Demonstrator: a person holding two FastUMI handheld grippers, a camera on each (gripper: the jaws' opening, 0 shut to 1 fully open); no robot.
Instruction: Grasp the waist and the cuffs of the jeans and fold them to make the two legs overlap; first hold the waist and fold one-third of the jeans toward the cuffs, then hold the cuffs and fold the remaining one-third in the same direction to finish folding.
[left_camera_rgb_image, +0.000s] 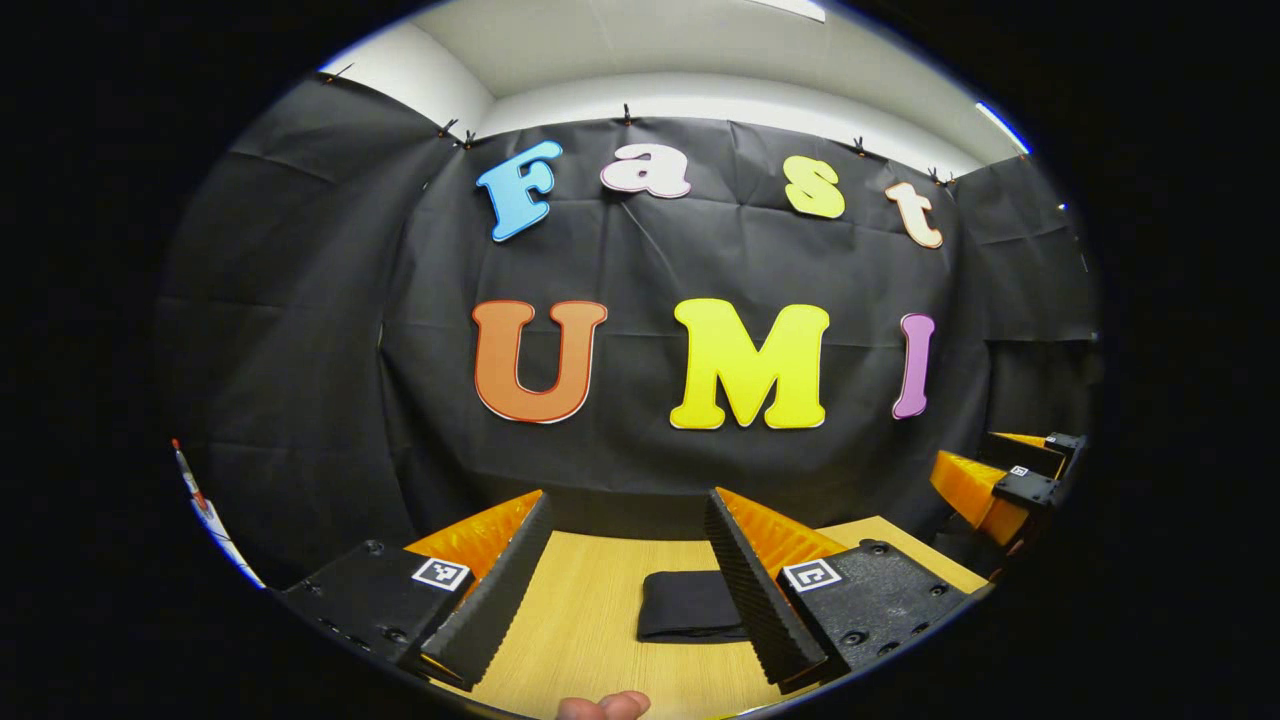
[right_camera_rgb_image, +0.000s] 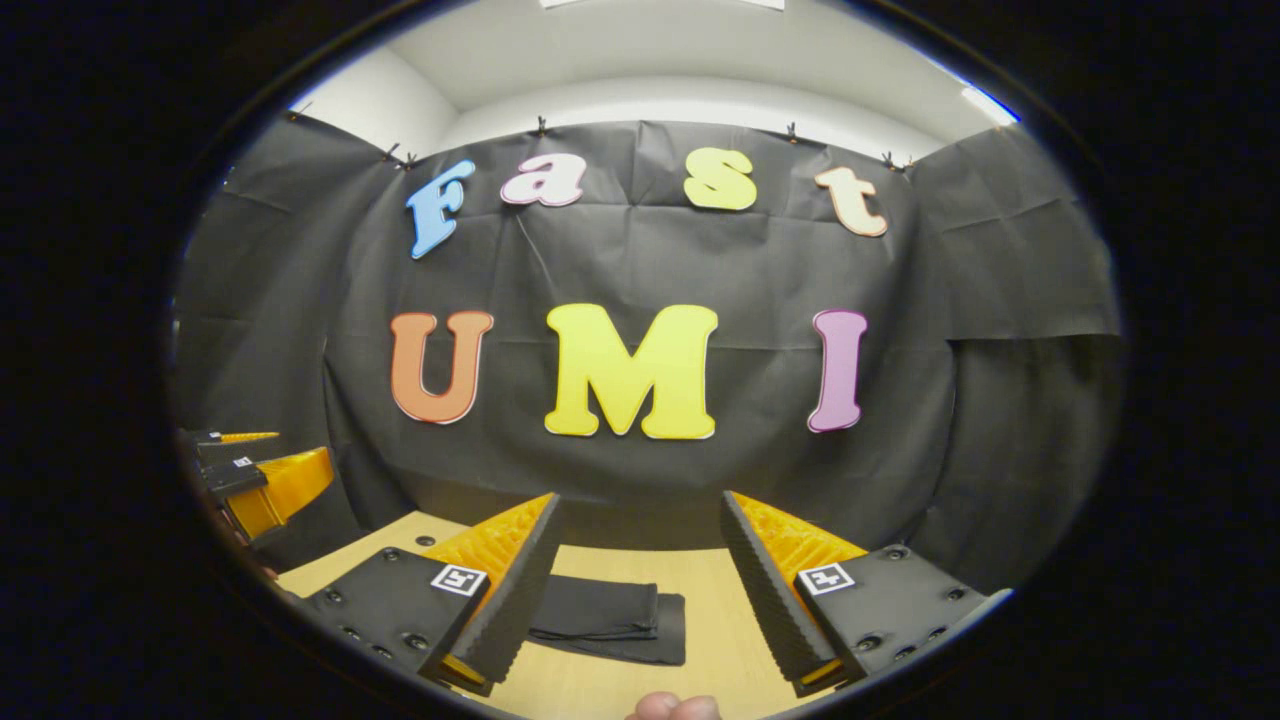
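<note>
Jeans (left_camera_rgb_image: 690, 605) apparently folded already, lying on the table (left_camera_rgb_image: 590, 620). Left gripper (left_camera_rgb_image: 630, 575) and right gripper (right_camera_rgb_image: 640, 580) both spread wide, holding nothing. Probably only withdrawal left.

Your left gripper (left_camera_rgb_image: 628, 535) camera sits low over the table (left_camera_rgb_image: 590, 600) and looks straight ahead at the black wall (left_camera_rgb_image: 640, 260). Your right gripper (right_camera_rgb_image: 640, 540) camera does the same from just beside it. Both are held level, above the near part of the table, with the wall well apart from them. Both views share the wall, the table and the folded jeans (left_camera_rgb_image: 690, 605). Each camera also sees the other gripper off at its edge.
</note>
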